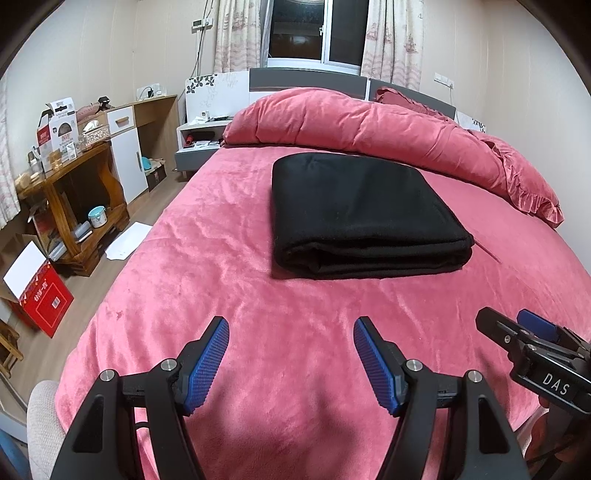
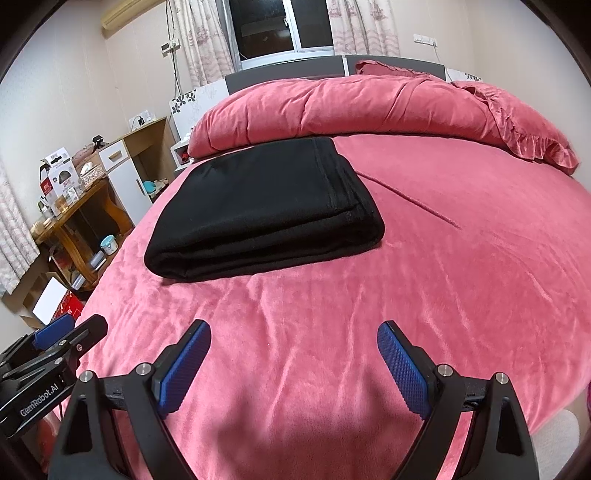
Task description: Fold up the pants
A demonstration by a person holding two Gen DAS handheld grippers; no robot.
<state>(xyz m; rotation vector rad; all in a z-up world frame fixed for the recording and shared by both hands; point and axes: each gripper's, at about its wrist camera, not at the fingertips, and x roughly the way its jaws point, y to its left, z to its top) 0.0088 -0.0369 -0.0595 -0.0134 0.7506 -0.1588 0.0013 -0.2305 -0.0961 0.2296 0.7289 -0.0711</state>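
Black pants (image 1: 364, 218) lie folded into a thick flat rectangle on the pink bed cover (image 1: 229, 295), stacked layers showing along the near edge, roughly mid-bed and nearer the quilt than the grippers. In the right wrist view the pants (image 2: 266, 210) sit left of centre with a stitched band running along their right side. Left gripper (image 1: 291, 363) is held over the near part of the bed, jaws spread wide, nothing between the blue pads (image 1: 207, 365), only bare cover below; not touching the pants, well apart from them. Right gripper (image 2: 293, 369) same story: jaws wide apart, empty, blue pads (image 2: 404, 369) clear of any cloth, hovering above the cover short of the pants. Each gripper shows at the edge of the other's view, side by side, the right gripper (image 1: 517, 332) to the right of the left one. A bunched pink quilt (image 1: 369, 125) lies across the head of the bed behind the pants, with a frilled pillow (image 1: 532, 192) at its right end. Window (image 1: 314, 29) with curtains behind the headboard, dark outside. Left of the bed: wooden table (image 1: 74, 192) cluttered with boxes, a white cabinet (image 1: 127, 147), a red carton (image 1: 46, 299) on the floor. A thin pink seam or thread (image 2: 410, 199) runs over the cover right of the pants.
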